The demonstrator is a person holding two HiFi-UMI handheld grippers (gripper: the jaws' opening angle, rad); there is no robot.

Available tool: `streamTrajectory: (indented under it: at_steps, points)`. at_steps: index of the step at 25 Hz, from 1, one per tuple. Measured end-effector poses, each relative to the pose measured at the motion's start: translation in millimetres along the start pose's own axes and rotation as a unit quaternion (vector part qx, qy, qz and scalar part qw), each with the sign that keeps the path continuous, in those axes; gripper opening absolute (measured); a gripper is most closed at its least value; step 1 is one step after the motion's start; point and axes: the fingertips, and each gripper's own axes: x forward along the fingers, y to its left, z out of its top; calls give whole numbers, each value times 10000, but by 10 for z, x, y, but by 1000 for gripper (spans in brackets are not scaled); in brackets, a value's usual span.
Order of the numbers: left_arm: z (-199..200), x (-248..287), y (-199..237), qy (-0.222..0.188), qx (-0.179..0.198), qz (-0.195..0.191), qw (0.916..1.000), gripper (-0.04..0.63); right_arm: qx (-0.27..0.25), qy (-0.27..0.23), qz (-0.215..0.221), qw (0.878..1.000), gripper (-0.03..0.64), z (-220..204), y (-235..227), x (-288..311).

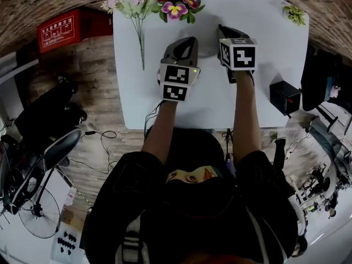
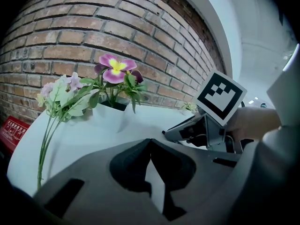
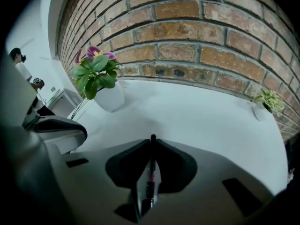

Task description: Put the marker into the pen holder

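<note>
The right hand-held gripper [image 3: 152, 140] is clamped on a slim dark marker with a reddish band [image 3: 150, 175], which lies lengthwise between its jaws over the white desk [image 3: 206, 121]. Just to its left, the left hand-held gripper [image 2: 150, 142] has its jaws together and empty.

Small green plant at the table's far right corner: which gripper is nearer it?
Right. The right gripper is just left of the small green plant and closer to the person; the left gripper is farther left, beyond it.
</note>
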Motion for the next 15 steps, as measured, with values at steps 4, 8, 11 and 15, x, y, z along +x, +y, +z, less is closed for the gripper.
streamTrajectory:
  at_steps: [4,8,11,15]
  points:
    - [7,9,-23,-19,47,72,10000,2,134,-182,81,9997,44,17,-50,-77]
    - [-43,-12,-84,-22,144,266,9995,2,128,-629,259,9976,44,82,-60,-258]
    - [-18,-33,-283,-36,170,306,9994,2,165,-936,346,9949,44,74,-128,-482]
    - [63,-31,-487,-101,266,329,9991,2,226,-1450,502,9879,44,107,-160,-777]
